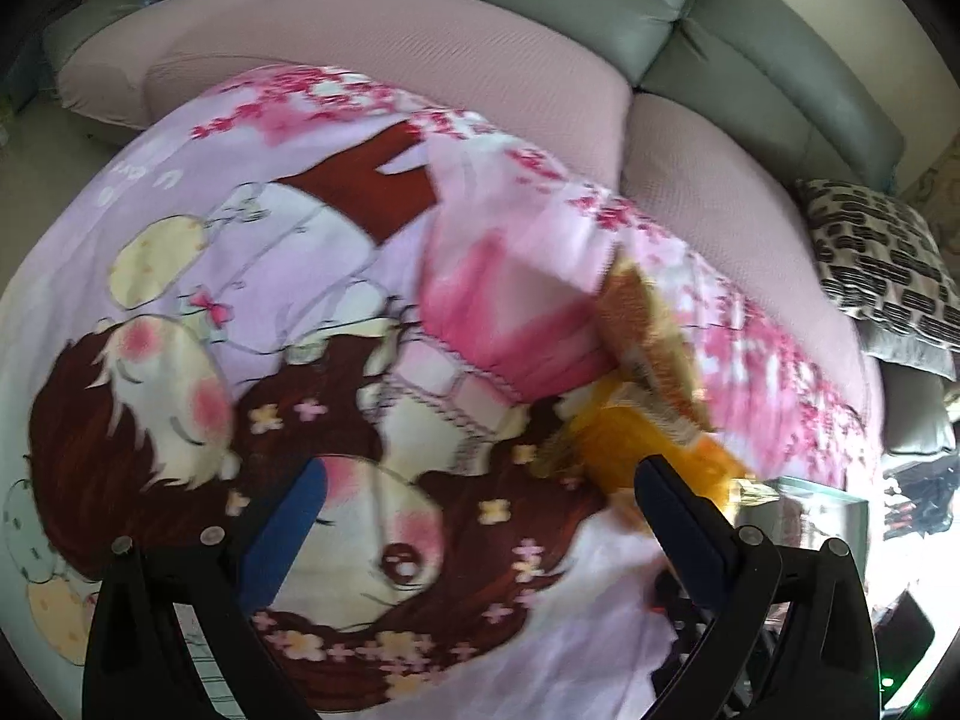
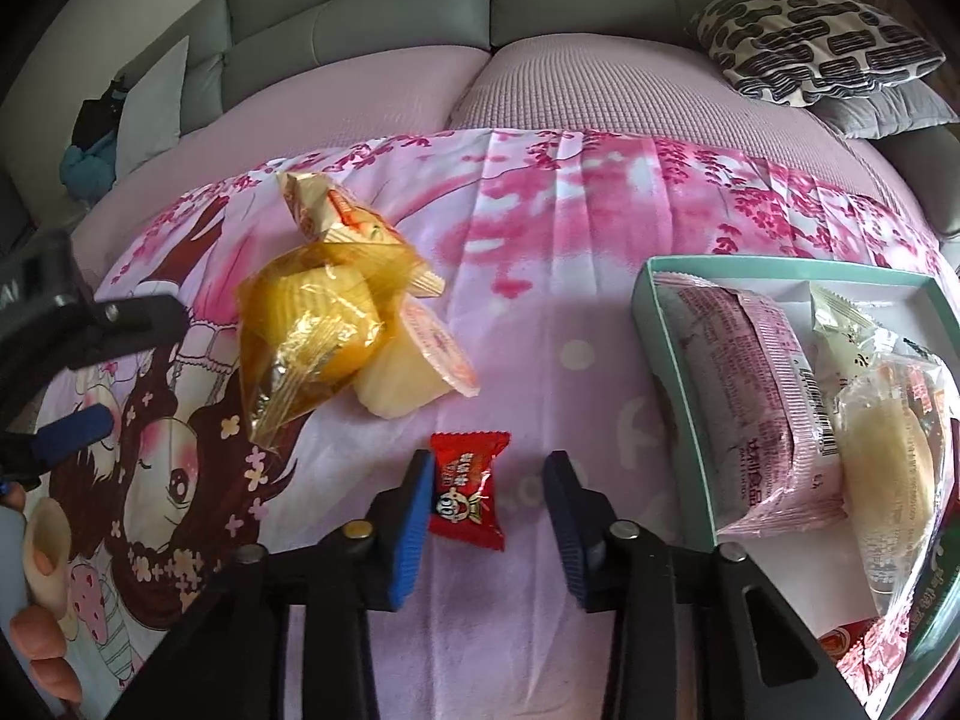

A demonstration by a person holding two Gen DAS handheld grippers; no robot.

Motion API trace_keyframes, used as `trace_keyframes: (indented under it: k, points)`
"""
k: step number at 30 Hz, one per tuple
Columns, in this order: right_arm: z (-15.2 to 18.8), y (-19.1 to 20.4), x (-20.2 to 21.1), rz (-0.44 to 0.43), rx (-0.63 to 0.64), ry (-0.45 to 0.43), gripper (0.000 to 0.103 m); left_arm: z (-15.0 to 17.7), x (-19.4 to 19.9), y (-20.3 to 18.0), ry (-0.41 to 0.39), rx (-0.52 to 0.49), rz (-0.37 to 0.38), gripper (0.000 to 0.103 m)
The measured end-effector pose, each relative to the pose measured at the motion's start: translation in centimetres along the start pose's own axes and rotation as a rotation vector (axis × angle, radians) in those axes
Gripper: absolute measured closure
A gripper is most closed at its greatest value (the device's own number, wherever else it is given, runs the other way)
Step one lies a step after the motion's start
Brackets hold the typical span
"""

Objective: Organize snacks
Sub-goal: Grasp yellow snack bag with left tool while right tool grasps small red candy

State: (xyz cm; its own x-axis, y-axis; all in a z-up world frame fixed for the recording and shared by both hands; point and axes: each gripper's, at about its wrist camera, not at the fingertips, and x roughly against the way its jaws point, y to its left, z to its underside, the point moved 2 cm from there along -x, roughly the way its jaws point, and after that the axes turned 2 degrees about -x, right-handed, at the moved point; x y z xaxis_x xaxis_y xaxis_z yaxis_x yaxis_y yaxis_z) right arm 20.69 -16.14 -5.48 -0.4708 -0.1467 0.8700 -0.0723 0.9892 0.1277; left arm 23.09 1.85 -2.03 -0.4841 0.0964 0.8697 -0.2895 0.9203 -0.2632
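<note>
A small red candy (image 2: 468,489) lies on the cartoon-print blanket (image 2: 570,312). My right gripper (image 2: 489,468) stands over the candy, which lies between the blue pads; the left pad (image 2: 414,516) is at the wrapper's edge, the right pad stands apart from it. To the left lie a yellow wrapped cake (image 2: 306,330), a jelly cup (image 2: 414,360) and an orange-white packet (image 2: 336,216). My left gripper (image 1: 483,474) is open over the blanket with nothing between its fingers, and the yellow cake (image 1: 624,438) lies by its right finger.
A teal box (image 2: 672,360) at the right holds a pink packaged roll (image 2: 750,396), a pale bun (image 2: 888,462) and other packets. A patterned cushion (image 2: 810,42) and a grey sofa back (image 2: 480,6) lie behind. A person's fingers (image 2: 42,558) show at lower left.
</note>
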Motion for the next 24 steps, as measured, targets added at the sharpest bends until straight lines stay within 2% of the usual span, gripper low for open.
trace_keyframes:
  k: [3,9,16,20,24]
  points:
    - [0.0,-0.3,0.1,-0.01,-0.006,0.002,0.068,0.1,-0.2,-1.5,0.007,-0.023,0.053,0.001]
    - [0.0,-0.2,-0.1,-0.01,0.008,0.005,0.068,0.2,-0.8,-3.7,0.005,-0.04,0.112,0.001]
    - [0.1,-0.1,-0.1,-0.006,0.021,0.006,0.068,-0.1,-2.4,-4.8,0.017,-0.02,0.145,0.001]
    - [0.1,-0.1,-0.1,-0.005,0.029,0.008,0.068,0.1,-3.4,-4.9,0.041,-0.011,0.143,0.001]
    - [0.1,-0.1,-0.1,-0.005,0.028,0.01,0.068,0.4,-4.2,-4.2,0.087,-0.006,0.086,0.001]
